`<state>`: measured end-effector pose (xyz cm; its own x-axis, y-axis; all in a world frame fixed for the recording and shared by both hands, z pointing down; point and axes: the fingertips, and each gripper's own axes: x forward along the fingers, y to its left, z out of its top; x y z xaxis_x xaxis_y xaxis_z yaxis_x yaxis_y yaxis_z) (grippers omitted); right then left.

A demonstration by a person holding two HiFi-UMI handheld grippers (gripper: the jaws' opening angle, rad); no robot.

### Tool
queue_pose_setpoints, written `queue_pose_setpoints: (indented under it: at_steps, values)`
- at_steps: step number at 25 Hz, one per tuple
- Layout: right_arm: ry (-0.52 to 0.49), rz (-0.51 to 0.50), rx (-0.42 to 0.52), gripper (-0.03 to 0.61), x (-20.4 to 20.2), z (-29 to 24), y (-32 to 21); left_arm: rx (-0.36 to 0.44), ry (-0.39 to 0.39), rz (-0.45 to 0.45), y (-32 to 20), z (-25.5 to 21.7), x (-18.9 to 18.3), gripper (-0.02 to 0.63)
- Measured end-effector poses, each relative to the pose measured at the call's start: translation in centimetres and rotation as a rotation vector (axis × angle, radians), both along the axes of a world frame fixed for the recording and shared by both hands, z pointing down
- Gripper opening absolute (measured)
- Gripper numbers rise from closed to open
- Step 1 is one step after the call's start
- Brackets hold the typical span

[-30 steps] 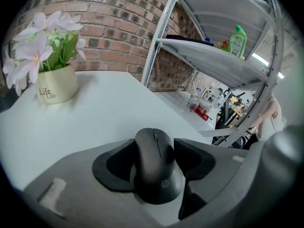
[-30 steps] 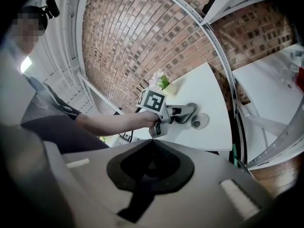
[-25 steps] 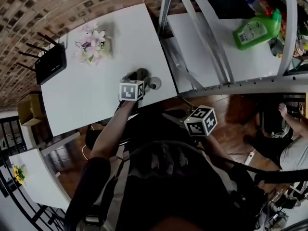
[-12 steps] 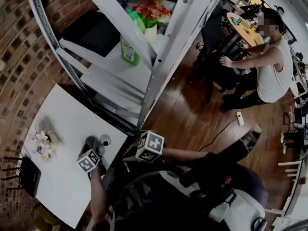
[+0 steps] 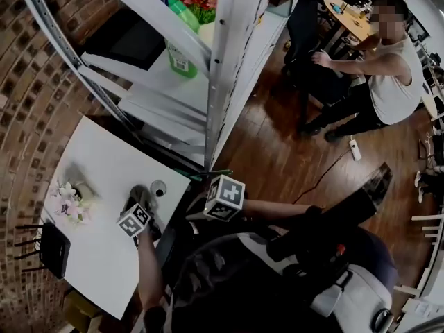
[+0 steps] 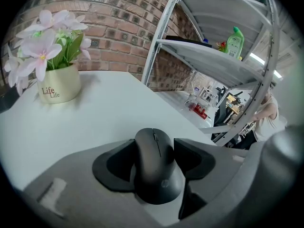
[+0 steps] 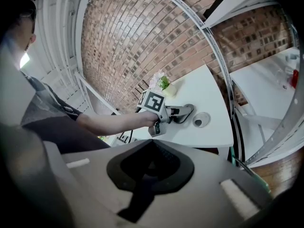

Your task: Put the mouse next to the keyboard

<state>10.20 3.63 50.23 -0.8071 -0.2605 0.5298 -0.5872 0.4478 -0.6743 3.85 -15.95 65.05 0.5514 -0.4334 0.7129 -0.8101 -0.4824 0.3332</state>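
Mouse clamped by left gripper, near white table edge, open tabletop ahead

- The black computer mouse has a smooth, matt plastic shell with a faint sheen along its top.
- The left hand-held gripper is smooth, dull grey plastic; its black pads look matt and rubbery.
- The right hand-held gripper has a similar grey matt plastic body with black matt pads.
- The white bench has a smooth, matt top.
- The cream flower pot, far left, looks like glazed ceramic, softly glossy.
- The red-brown brick wall is rough and matt.
- The white shelf rack, on the right, is smooth painted metal.
- The green bottle on it is glossy plastic.
- The brown floor is polished wood.
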Motion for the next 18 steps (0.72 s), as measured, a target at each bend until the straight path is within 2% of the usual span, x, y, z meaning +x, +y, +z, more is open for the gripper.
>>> queue_pose_setpoints:
  at_steps: [3, 9, 18]
  values:
    - [0.011, 0.009, -0.010, 0.006, 0.3, 0.0, 0.2, 0.002, 0.004, -0.002, -0.1, -0.1, 0.4, 0.265]
    - [-0.015, -0.015, -0.016, 0.006, -2.0, 0.0, 0.0, 0.005, -0.013, -0.058, -0.4, -0.1, -3.7, 0.265]
    - [0.000, -0.049, 0.008, 0.006, -3.9, 0.3, -0.3, 0.008, -0.038, -0.093, -0.4, 0.1, -8.2, 0.265]
